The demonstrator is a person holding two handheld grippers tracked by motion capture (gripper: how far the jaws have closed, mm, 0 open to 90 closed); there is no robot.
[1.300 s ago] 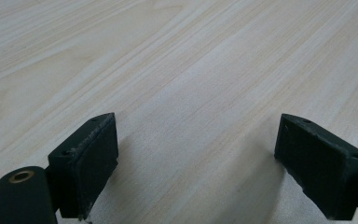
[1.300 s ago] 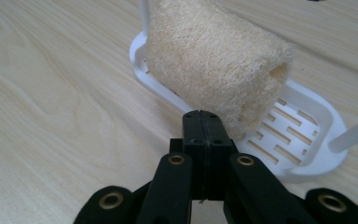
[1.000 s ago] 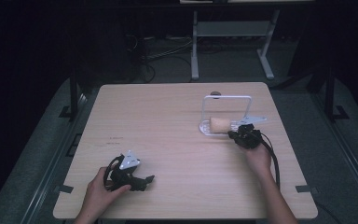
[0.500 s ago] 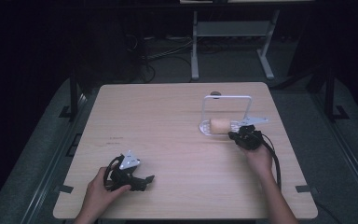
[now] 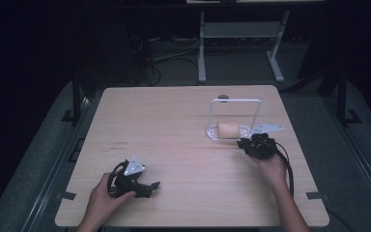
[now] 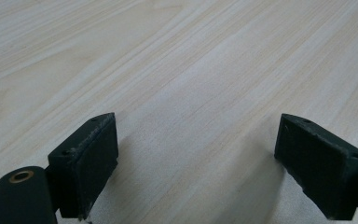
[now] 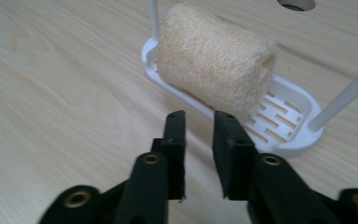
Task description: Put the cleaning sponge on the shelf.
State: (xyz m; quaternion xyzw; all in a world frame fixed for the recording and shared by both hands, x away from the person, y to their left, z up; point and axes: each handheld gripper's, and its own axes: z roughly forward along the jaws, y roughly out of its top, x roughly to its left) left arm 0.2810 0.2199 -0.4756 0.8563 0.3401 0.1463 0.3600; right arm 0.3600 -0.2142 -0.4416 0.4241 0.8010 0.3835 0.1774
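one loofah sponge [image 7: 216, 58] is what you're working on, a pale, coarse-fibred roll lying on its side in the white slotted tray [image 7: 286, 109] of a small rack, toward the table's [image 5: 174, 121] far right. thin white uprights rise from the tray at each end and join in a rail over the top [image 5: 235, 101], so the roll sits under a hoop.

your right gripper [image 7: 200, 122] points at it from just short of the tray's near rim. its jaws have just been opening and now stand parted by a narrow gap, with nothing between them and no contact with the loofah yet. that gap looks far too slim for the roll, so you'd need to spread much wider before closing in.

judging by the open, fibrous weave, expect it to be very light, dry and springy: it will squash under the pads [image 7: 177, 126] rather than resist, and the rough surface should hold well with little risk of slipping. nothing fragile about it, but it may drag the light tray along if it snags. take it across the middle of the roll, on its curved sides, staying clear of the uprights.

your left gripper [image 5: 142, 184] rests low over bare wood at the near left, jaws spread wide and empty.
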